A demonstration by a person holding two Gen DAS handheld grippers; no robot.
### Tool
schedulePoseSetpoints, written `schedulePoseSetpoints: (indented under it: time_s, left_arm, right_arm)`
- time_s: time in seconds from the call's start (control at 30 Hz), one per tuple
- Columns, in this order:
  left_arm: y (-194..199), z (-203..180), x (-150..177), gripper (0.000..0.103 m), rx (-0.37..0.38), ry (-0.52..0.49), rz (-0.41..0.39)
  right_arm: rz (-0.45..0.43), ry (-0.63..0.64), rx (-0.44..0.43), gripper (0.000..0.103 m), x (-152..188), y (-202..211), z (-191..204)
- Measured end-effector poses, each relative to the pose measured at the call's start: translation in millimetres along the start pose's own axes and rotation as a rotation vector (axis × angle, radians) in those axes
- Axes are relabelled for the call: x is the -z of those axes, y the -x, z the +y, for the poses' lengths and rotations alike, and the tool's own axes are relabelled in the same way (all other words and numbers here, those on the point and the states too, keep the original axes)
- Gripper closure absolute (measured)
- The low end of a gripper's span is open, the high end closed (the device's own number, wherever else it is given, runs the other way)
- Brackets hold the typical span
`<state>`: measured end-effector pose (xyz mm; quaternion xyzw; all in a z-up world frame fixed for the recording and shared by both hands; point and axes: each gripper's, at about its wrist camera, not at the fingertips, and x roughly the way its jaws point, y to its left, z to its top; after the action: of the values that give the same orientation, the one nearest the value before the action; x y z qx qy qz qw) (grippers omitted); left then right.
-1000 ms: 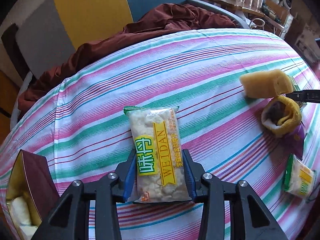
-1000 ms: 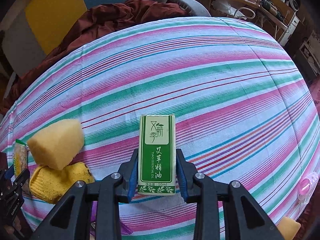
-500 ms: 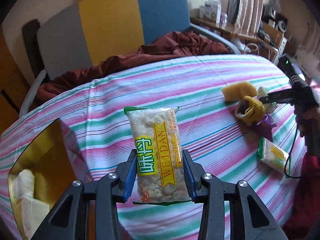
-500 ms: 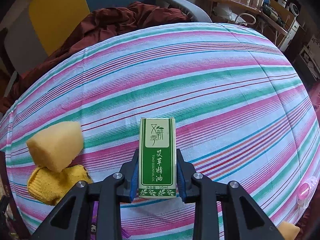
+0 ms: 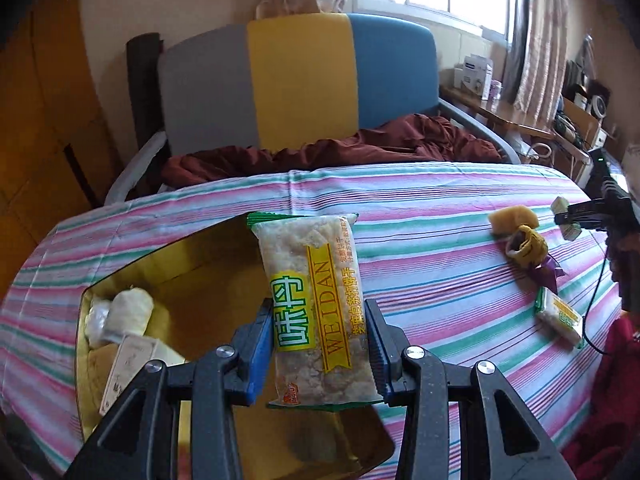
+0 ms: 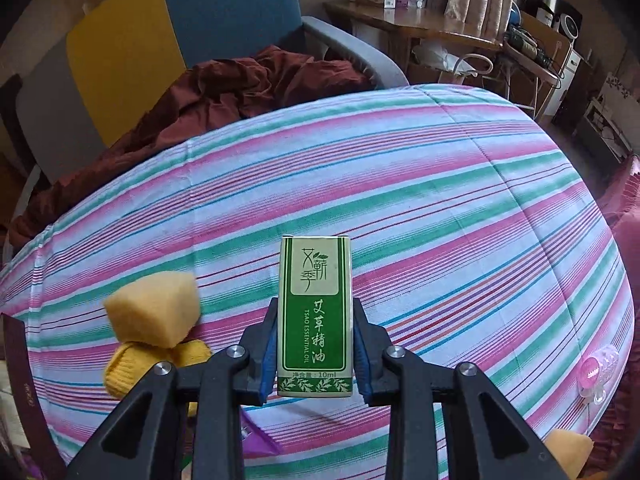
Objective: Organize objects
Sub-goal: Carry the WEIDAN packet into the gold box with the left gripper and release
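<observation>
My left gripper (image 5: 318, 350) is shut on a clear snack packet (image 5: 314, 304) with a yellow and green label, held in the air above an open gold-lined box (image 5: 132, 280). Several wrapped items (image 5: 120, 316) lie inside that box. My right gripper (image 6: 314, 354) is shut on a small green essential oil carton (image 6: 315, 316), raised over the striped cloth. In the left wrist view the right gripper (image 5: 576, 216) shows at the far right with the carton. A yellow sponge (image 6: 154, 308) rests on a yellow sock (image 6: 136, 368) just left of the right gripper.
A striped cloth (image 6: 440, 208) covers the table. A second snack packet (image 5: 560, 318) and a purple wrapper (image 5: 546, 272) lie at the right. A pink roller (image 6: 598, 372) sits near the right edge. A chair (image 5: 300, 80) with a maroon cloth (image 5: 340, 152) stands behind.
My left gripper has risen and swung left with the snack packet, bringing the open box under it. My right gripper lifted the green carton slightly off the cloth.
</observation>
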<state>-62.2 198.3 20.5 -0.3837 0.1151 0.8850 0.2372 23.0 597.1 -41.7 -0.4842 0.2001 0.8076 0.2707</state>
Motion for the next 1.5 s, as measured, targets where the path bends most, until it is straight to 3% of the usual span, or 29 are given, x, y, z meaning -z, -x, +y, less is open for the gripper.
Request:
schedulePoseSetpoints:
  time_s: [0.17,0.43,0.8,0.93,1.13,1.3,1.5]
  left_arm:
    - [3,18,14,0.060,-0.005,0.045,0.003]
    - [12,58,40,0.060,0.020,0.139,0.021]
    - [44,138,84,0.060,-0.035,0.298,0.002]
    - [55,161,99,0.060,-0.042,0.355,-0.005]
    - [57,172,116,0.060,0.007,0.409,0.014]
    - [46,150,117,0.060,0.072,0.378,0.045]
    - [18,119,107,0.060,0.068,0.290,0.118]
  right_arm:
    - [-0.075,0.053,-0.029,0.073,-12,18,30]
    - [-0.135,0.165,-0.147,0.073,11,66,98]
    - [-0.078,0.332,-0.349,0.073,79,79,209]
    - [-0.012,0.395,-0.371,0.073,114,66,238]
    - [0.090,0.425,-0.321,0.073,156,29,248]
    - [0.146,0.401,-0.313,0.073,175,3,233]
    - [0.117,0.388,-0.352,0.073,179,5,219]
